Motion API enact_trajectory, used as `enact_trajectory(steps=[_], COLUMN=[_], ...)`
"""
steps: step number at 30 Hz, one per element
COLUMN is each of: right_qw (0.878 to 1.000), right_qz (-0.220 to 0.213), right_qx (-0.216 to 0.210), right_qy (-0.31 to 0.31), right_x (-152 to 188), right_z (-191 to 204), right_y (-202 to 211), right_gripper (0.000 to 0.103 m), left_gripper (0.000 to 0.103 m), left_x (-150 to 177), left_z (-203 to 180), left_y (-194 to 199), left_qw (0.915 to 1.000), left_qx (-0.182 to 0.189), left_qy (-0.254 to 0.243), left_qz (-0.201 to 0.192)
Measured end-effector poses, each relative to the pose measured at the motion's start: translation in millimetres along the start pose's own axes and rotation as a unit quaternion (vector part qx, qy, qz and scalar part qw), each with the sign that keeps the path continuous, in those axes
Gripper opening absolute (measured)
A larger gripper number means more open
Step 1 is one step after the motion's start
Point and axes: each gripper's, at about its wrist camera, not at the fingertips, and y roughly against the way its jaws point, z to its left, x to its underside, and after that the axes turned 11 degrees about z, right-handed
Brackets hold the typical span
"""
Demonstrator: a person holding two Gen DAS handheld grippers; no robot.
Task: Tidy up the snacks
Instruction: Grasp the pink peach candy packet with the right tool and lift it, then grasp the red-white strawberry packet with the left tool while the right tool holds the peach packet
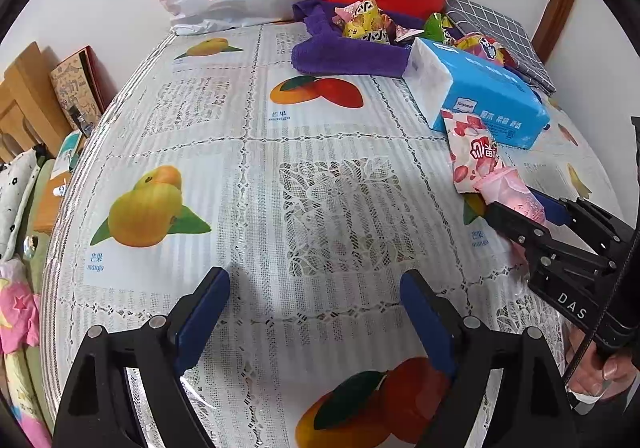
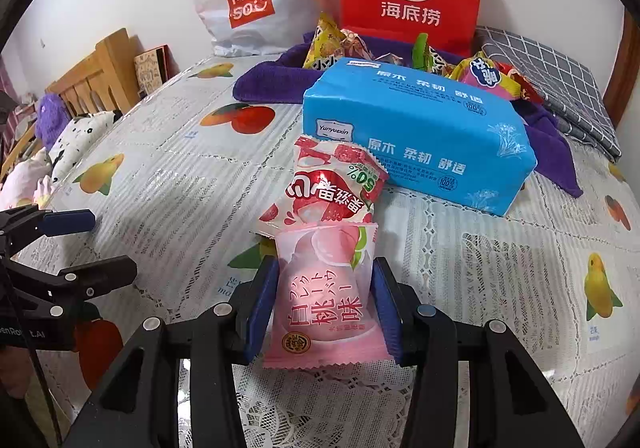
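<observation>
Right gripper point(image 2: 324, 308): blue-padded jaws clamped on a pale pink glossy peach-flavour snack pouch point(image 2: 326, 300) with crimped ends, held just above the lace-patterned, fruit-printed plastic tablecloth point(image 2: 160, 176). Its far end touches a red-and-white strawberry snack packet point(image 2: 324, 188) lying against a blue soft-pack tissue brick point(image 2: 420, 136). Left gripper point(image 1: 316, 312): jaws apart, nothing between, over open cloth. Behind: a purple terry towel point(image 1: 344, 56) bearing assorted snack packets point(image 1: 372, 24).
</observation>
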Motion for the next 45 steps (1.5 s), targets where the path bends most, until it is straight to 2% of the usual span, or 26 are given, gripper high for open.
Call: enact_trajectory(steps=[4, 5, 6, 12, 15, 17, 20, 26, 28, 30, 32, 39, 43, 45], right_qw=[1.0, 1.0, 1.0, 0.999, 0.997, 0.996, 0.994, 0.995, 0.996, 0.996, 0.997, 0.993, 0.992, 0.992], right_qz=[-0.003, -0.005, -0.008, -0.043, -0.058, -0.064, -0.071, -0.064, -0.032, -0.035, -0.034, -0.03, -0.035, -0.035], right_qx=[-0.001, 0.002, 0.006, 0.026, 0.048, 0.058, 0.073, 0.064, 0.059, 0.067, 0.058, 0.085, 0.081, 0.079], right_qy=[0.004, 0.009, 0.013, 0.006, -0.01, -0.022, -0.042, -0.052, -0.05, -0.046, -0.039, -0.08, -0.093, -0.093], right_x=[2, 4, 5, 16, 21, 23, 25, 29, 29, 29, 30, 32, 33, 33], right_z=[-1, -1, -1, -29, -53, -70, -92, -108, -106, -104, -103, -112, -117, -118], right_y=[3, 5, 7, 32, 44, 49, 51, 37, 22, 23, 22, 21, 23, 23], right_gripper=[0.041, 0.041, 0.04, 0.04, 0.04, 0.04, 0.04, 0.04, 0.04, 0.04, 0.04, 0.04, 0.04, 0.04], left_gripper=[0.072, 0.064, 0.062, 0.063, 0.074, 0.077, 0.079, 0.081, 0.081, 0.081, 0.081, 0.081, 0.081, 0.078], left_x=[0, -1, -1, -7, -13, -17, -24, -38, -44, -50, -57, -76, -76, -75], left_z=[-2, -3, -5, -20, -28, -34, -45, -65, -71, -78, -87, -115, -134, -139], left_y=[1, 2, 3, -2, -4, -6, -9, -17, -19, -23, -26, -39, -47, -47], left_qw=[0.9997, 0.9996, 0.9998, 0.9998, 0.9992, 0.9983, 0.9977, 0.9956, 0.995, 0.9952, 0.9961, 0.9968, 0.9958, 0.9948], left_qx=[-0.023, -0.023, -0.015, 0.002, 0.032, 0.053, 0.062, 0.088, 0.093, 0.089, 0.074, 0.045, -0.003, -0.006], left_qy=[0.012, 0.014, 0.013, -0.005, -0.009, -0.01, -0.014, -0.024, -0.026, -0.031, -0.037, -0.054, -0.077, -0.087], left_qz=[-0.003, -0.004, -0.006, -0.021, -0.022, -0.023, -0.025, -0.025, -0.025, -0.025, -0.028, -0.038, -0.05, -0.053])
